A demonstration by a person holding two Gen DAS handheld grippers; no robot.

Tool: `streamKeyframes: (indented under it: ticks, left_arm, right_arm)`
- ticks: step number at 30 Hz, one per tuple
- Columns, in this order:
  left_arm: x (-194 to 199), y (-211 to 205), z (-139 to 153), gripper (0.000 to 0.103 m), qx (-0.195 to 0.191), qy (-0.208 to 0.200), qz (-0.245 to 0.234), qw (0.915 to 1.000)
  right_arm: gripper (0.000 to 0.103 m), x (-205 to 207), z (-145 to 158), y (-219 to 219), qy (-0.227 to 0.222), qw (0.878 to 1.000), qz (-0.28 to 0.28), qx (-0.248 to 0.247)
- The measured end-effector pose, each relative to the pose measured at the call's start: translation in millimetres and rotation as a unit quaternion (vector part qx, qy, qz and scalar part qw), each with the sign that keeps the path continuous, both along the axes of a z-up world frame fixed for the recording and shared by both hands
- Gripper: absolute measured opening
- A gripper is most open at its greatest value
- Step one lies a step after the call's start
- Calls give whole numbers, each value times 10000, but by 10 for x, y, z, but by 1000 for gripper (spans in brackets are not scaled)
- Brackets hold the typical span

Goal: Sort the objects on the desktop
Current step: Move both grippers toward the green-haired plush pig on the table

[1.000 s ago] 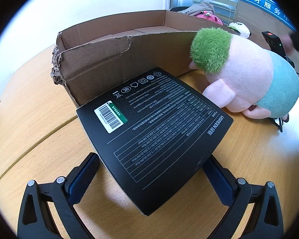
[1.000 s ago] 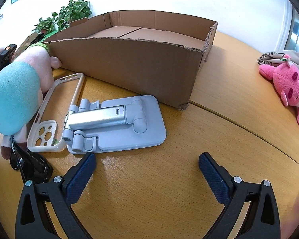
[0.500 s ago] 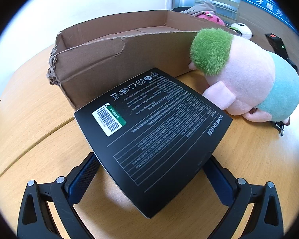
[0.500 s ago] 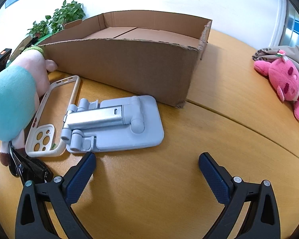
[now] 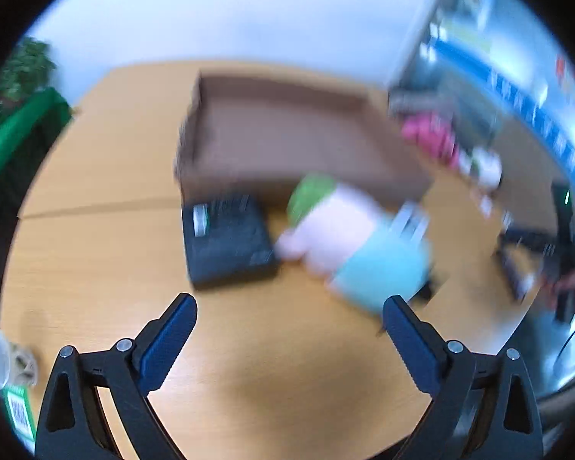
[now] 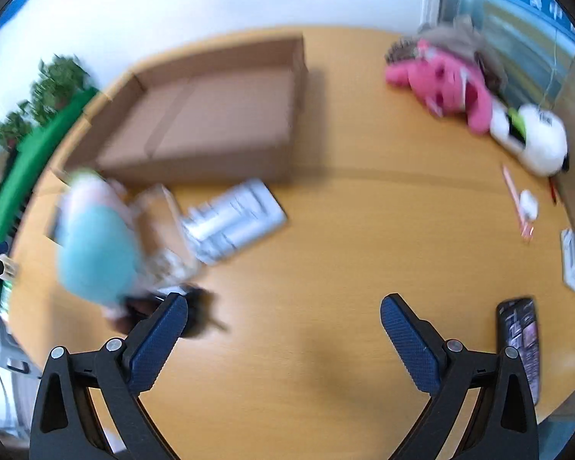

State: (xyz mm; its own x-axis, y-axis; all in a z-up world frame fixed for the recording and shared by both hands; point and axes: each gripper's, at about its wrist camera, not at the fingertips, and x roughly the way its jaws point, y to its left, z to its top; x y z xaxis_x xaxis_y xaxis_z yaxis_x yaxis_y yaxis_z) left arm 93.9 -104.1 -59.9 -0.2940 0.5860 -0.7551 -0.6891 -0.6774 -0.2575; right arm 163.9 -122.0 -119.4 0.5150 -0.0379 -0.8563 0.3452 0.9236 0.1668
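Both grippers, left and right, spread wide, empty, high over table. Likely between picks. Next: descend on black box at 11 o'clock, carry to cardboard box at 12.

Black box flat beside cardboard box; plush lying alongside; grey stand flat nearby.

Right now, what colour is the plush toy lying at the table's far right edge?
Bright pink; the plush toy shows best in the right wrist view.
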Motion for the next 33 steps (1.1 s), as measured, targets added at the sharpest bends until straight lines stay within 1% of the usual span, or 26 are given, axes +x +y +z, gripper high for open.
streamKeyframes:
  ticks: [1, 3, 4, 5, 6, 7, 9, 10, 11, 12, 13, 15, 16, 17, 18, 19, 20, 24, 25, 27, 28, 29, 30, 31, 32, 33]
  left_arm:
    - [80, 19, 168, 98, -38, 84, 127, 9999]
    - [154, 10, 471, 98, -338, 299, 425, 9981]
    - [187, 29, 593, 98, -441, 430, 536, 9967]
    - [244, 55, 700, 98, -520, 526, 591, 9955]
    - [303, 76, 775, 98, -566, 543, 595, 9951]
    - [340, 106, 828, 97, -602, 515, 572, 9952]
    - [421, 153, 900, 79, -675, 469, 507, 9953]
    - [465, 170, 913, 51, -714, 434, 471, 9954]
    - [499, 186, 908, 34, -763, 338, 456, 9955]
    - [520, 207, 891, 32, -765, 167, 450, 9959]
    - [540, 234, 865, 32, -726, 22, 431, 9964]
    - [576, 236, 877, 33, -570, -199, 377, 9975]
    - [606, 241, 901, 40, -569, -180, 363, 9976]
    - [642, 248, 940, 52, -574, -95, 381, 9976]
    - [681, 250, 989, 60, -535, 9, 414, 9977]
    - [708, 239, 1037, 74, -497, 88, 421, 9978]
    - [734, 247, 1078, 78, -496, 186, 413, 9977]
    - [789, 335, 1153, 78, -547, 375, 215, 9976]
    - [783, 345, 1148, 78, -591, 386, 202, 9973]
    - [754, 356, 1116, 78, -718, 415, 202, 9964]
    - [731, 352, 1096, 76, -796, 421, 224, 9957]
    - [697, 328, 1070, 61, -801, 398, 234, 9957]
    - [673, 310, 1057, 46, -722, 354, 191, 9966]
    - [644, 290, 1045, 16, -602, 266, 105, 9978]
    - [582, 263, 1019, 6, -477, 117, 40, 9988]
    - [531, 246, 1000, 6, -405, 19, 34, 9992]
  right_arm:
    - [101, 19, 178, 52, -126, 9999, 57, -12]
    - [93, 65, 462, 184, -258, 9993, 245, -100]
    - [72, 88, 554, 247, -303, 9990, 304, -111]
    - [38, 111, 641, 306, -348, 9988, 344, -75]
    - [21, 114, 710, 344, -377, 9987, 340, 31]
    - [9, 97, 754, 367, -413, 9985, 305, 185]
    - [9, 34, 855, 472, -500, 9976, 268, 407]
    - [20, -5, 906, 517, -506, 9976, 261, 392]
    - [61, -49, 955, 572, -477, 9979, 268, 356]
    - [85, -90, 1000, 626, -443, 9982, 280, 306]
    - [101, -142, 1042, 659, -491, 9981, 295, 240]
    - [102, -283, 1116, 709, -660, 9972, 349, 104]
    - [103, -310, 1130, 719, -637, 9974, 326, 102]
    - [103, -327, 1138, 720, -604, 9977, 279, 157]
    - [103, -344, 1143, 710, -602, 9976, 231, 249]
    - [103, -366, 1152, 698, -633, 9973, 191, 318]
    - [103, -392, 1166, 687, -669, 9970, 148, 348]
    - [102, -414, 1182, 672, -718, 9964, 34, 439]
    - [98, -405, 1177, 679, -728, 9962, 32, 479]
    - [63, -377, 1183, 713, -780, 9954, 87, 546]
    - [18, -351, 1183, 736, -783, 9951, 132, 589]
    - [6, -325, 1185, 761, -777, 9951, 139, 603]
    - [6, -300, 1195, 787, -786, 9951, 120, 588]
    - [6, -276, 1207, 810, -798, 9951, 98, 576]
    - [6, -247, 1220, 834, -798, 9951, 59, 575]
    - [12, -211, 1230, 856, -760, 9956, 9, 556]
